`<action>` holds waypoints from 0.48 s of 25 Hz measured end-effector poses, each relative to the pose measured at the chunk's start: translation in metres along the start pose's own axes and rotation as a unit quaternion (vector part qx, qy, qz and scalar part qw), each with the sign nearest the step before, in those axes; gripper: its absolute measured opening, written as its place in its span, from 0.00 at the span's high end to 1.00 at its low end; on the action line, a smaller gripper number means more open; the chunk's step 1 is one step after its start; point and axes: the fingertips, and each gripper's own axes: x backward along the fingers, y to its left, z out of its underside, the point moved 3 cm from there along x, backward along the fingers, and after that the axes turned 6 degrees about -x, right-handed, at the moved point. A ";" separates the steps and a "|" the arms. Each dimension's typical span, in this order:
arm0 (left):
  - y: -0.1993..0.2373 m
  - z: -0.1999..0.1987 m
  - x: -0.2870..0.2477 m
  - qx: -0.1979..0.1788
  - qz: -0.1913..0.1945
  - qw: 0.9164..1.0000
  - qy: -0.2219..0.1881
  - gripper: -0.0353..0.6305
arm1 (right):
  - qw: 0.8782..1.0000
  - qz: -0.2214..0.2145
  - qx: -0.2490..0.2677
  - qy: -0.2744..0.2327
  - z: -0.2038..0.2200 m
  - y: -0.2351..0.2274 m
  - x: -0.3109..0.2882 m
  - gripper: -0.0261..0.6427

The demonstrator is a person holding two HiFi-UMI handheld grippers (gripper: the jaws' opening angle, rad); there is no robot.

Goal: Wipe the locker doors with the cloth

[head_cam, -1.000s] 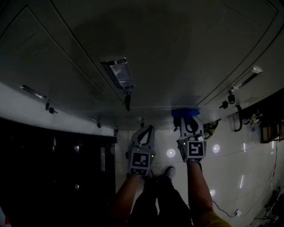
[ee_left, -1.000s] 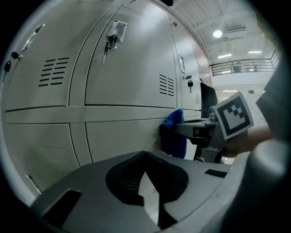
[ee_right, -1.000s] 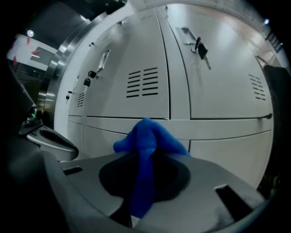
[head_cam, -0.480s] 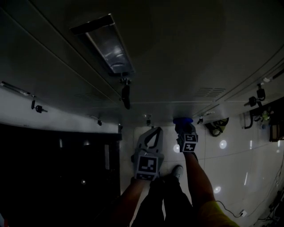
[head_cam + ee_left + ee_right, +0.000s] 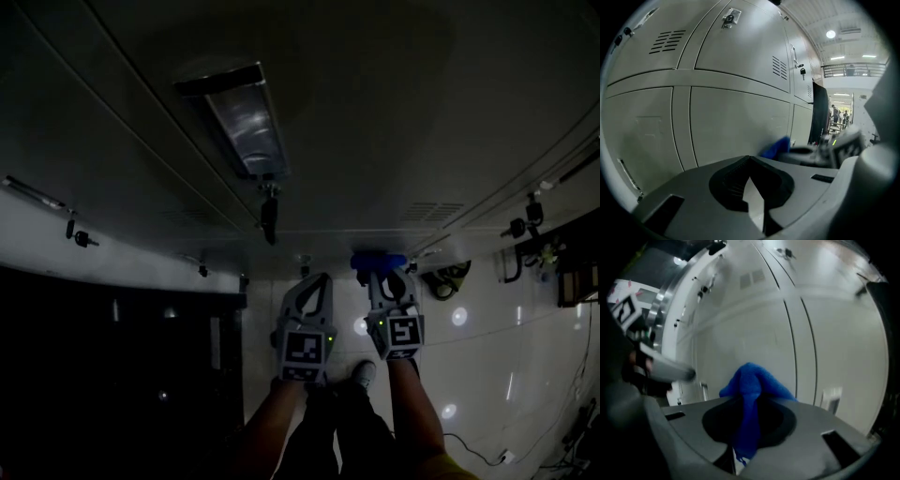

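the glossy pale tiled floor (image 5: 487, 347) is throwing back round spots of ceiling light. the grey lockers (image 5: 375, 141) are standing on it along its far edge. a person's light shoe (image 5: 363, 375) is resting on the tiles, and a thin dark cable (image 5: 473, 454) is trailing across the lower right.

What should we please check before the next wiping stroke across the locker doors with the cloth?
1. Cloth clamped in the right hand-held gripper: ok.
2. Cloth pressed against the locker door: cannot tell, since the contact itself is not visible.
3. Left hand-held gripper shut with nothing in it: ok.
4. Left hand-held gripper apart from the cloth and the right one: ok, they sit side by side in the head view.
5. Hanging key out of the cloth's way: ok, it is well apart from the cloth.
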 end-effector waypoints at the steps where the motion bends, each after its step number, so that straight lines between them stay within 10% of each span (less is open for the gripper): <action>1: 0.002 -0.003 -0.001 -0.001 -0.004 1.000 -0.003 0.94 | 0.999 -0.014 0.006 -0.030 -0.040 0.014 0.008 0.86; 5: 0.003 -0.017 -0.002 0.004 -0.014 1.000 -0.011 0.94 | 0.998 -0.030 0.013 -0.059 -0.131 0.039 0.018 0.86; 12: 0.002 -0.018 -0.001 0.012 -0.011 1.000 -0.019 0.94 | 0.999 -0.008 0.052 -0.013 -0.067 0.029 0.000 0.86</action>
